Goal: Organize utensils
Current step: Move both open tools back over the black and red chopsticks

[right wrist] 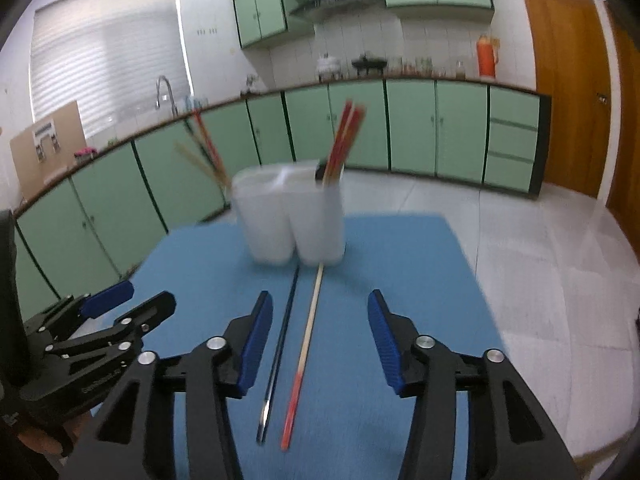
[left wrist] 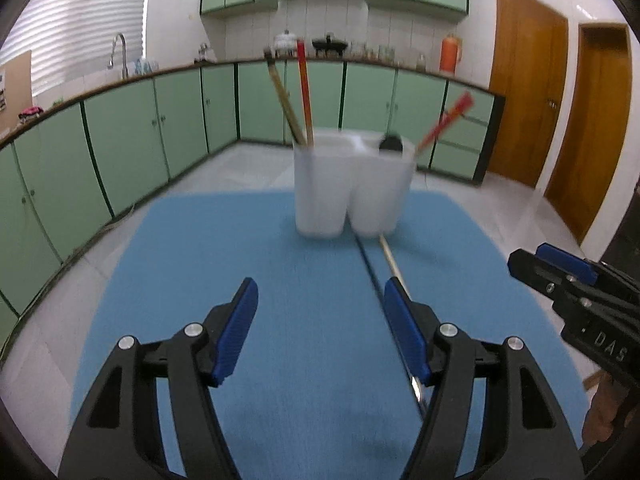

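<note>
A white two-compartment holder [left wrist: 352,188] [right wrist: 292,220] stands at the far end of a blue mat [left wrist: 180,280] [right wrist: 420,280]. Its left cup holds a red chopstick [left wrist: 304,92] and a yellowish one [left wrist: 284,100]. Red chopsticks [left wrist: 444,120] [right wrist: 346,136] and a dark item [left wrist: 391,143] are in the right cup. On the mat lie a dark chopstick [right wrist: 280,352] [left wrist: 370,264] and a pale, red-ended chopstick [right wrist: 306,344] [left wrist: 390,256]. My right gripper [right wrist: 320,298] [left wrist: 552,264] is open, and both loose chopsticks show between its fingers, untouched. My left gripper [left wrist: 322,286] [right wrist: 146,296] is open and holds nothing, with both chopsticks by its right finger.
Pale tiled floor surrounds the mat. Green base cabinets [left wrist: 120,152] with a counter and sink run along the back and left. Wooden doors [left wrist: 528,100] stand at the right. A person's hand [left wrist: 600,412] holds the right gripper at the mat's right edge.
</note>
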A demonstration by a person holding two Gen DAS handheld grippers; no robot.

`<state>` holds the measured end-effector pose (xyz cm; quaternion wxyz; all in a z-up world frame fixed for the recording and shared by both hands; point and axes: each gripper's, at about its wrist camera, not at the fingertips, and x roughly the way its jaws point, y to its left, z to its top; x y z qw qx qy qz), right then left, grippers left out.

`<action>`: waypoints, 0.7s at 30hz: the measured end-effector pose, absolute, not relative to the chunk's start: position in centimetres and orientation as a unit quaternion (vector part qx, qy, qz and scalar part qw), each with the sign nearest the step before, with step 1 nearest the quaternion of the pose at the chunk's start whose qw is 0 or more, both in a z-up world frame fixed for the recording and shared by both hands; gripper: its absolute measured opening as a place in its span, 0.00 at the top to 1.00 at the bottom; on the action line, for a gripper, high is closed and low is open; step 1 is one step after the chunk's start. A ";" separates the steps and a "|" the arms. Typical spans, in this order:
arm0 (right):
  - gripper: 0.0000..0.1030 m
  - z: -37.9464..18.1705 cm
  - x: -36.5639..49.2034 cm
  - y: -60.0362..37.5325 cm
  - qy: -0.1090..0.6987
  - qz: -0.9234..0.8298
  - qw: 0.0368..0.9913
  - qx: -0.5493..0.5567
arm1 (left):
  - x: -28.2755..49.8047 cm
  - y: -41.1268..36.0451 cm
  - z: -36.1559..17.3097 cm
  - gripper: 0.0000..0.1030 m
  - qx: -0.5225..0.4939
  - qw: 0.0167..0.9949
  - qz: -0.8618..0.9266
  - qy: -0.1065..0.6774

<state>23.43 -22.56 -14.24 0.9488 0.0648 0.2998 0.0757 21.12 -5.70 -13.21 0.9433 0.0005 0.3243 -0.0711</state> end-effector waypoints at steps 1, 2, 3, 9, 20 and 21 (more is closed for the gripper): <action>0.55 -15.0 23.1 -22.3 0.309 0.077 0.946 0.064 | 20.9 -5.7 -13.7 0.38 0.002 0.941 -0.071 0.330; 0.56 -15.7 22.7 -22.1 0.318 0.077 0.943 0.063 | 20.4 -5.6 -14.3 0.38 0.004 0.939 -0.070 0.336; 0.57 -16.2 22.4 -22.0 0.322 0.077 0.941 0.062 | 20.1 -5.5 -14.8 0.38 0.006 0.938 -0.069 0.340; 0.63 -19.7 20.4 -21.1 0.364 0.076 0.926 0.058 | 18.3 -5.0 -17.3 0.40 0.012 0.928 -0.058 0.367; 0.74 -22.3 19.6 -19.4 0.403 0.089 0.909 0.055 | 17.5 -4.5 -19.7 0.44 0.016 0.920 -0.047 0.388; 0.75 -22.4 19.6 -19.4 0.406 0.089 0.908 0.055 | 17.6 -4.4 -19.8 0.44 0.013 0.920 -0.046 0.390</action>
